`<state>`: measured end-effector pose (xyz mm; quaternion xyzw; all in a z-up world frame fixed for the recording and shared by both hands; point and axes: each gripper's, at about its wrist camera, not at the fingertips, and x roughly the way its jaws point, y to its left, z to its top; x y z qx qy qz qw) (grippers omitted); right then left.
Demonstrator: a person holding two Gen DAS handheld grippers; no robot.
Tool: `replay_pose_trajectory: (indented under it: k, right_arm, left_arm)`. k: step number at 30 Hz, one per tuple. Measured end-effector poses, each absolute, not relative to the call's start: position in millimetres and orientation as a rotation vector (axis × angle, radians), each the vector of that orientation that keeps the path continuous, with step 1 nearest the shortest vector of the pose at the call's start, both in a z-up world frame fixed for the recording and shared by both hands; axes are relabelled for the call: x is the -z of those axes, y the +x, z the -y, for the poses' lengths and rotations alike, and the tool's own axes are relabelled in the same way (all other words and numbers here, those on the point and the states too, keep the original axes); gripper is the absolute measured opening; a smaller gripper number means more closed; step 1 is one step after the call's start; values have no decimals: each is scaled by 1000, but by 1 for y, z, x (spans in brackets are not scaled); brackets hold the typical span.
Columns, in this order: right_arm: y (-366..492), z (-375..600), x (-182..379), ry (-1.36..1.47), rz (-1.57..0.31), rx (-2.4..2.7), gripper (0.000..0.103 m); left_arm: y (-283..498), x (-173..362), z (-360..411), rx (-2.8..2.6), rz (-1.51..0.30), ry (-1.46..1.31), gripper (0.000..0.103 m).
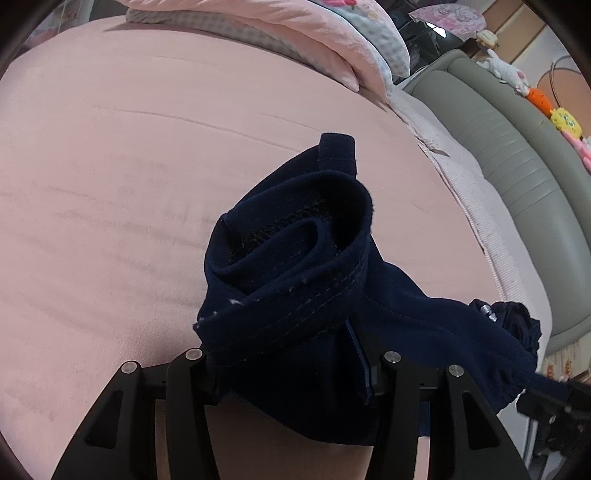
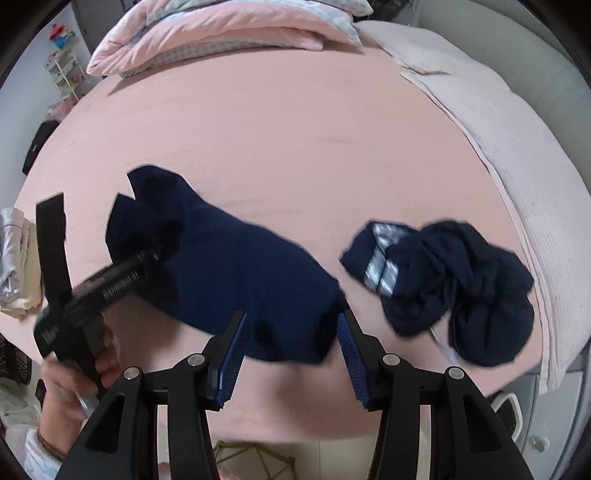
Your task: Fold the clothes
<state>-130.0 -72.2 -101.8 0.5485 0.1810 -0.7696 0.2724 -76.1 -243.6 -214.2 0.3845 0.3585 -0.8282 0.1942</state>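
Bunching navy garment point(image 1: 295, 266), hem rolled, stitching showing.

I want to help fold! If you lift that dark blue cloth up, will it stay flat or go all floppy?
Probably floppy: the navy garment already curls and bunches where the left gripper holds it. It likely droops and looks light, draping softly on the pink sheet.

You're working over a bed point(image 2: 295, 122) w/ a smooth pink sheet; folded pink bedding point(image 2: 207, 33) is piled at its far end; a pale textured blanket point(image 2: 498, 140) runs along the right edge. Beyond that you've got a grey-green padded bed frame point(image 1: 509, 155) w/ soft toys point(image 1: 535, 99) lined along it; far left, a small white shelf rack point(image 2: 64, 74) by the wall; light is soft, even.
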Motion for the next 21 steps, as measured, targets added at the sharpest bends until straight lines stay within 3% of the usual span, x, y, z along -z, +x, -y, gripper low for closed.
replay_pose_trajectory:
  k: [9,17,21]
  right_arm:
    - [-111,48,107,1527,-418,2068,49]
    - [-118,34,153,1594,24,2024,49]
    - [-119,33,166,1573,79,2008,49]
  left_arm:
    - [-68,216,250,2334,-1090,1067,47]
    - [-59,222,262,2336,-1275,1013,47]
    - [-56,223,264,2335,-1316,1000,47]
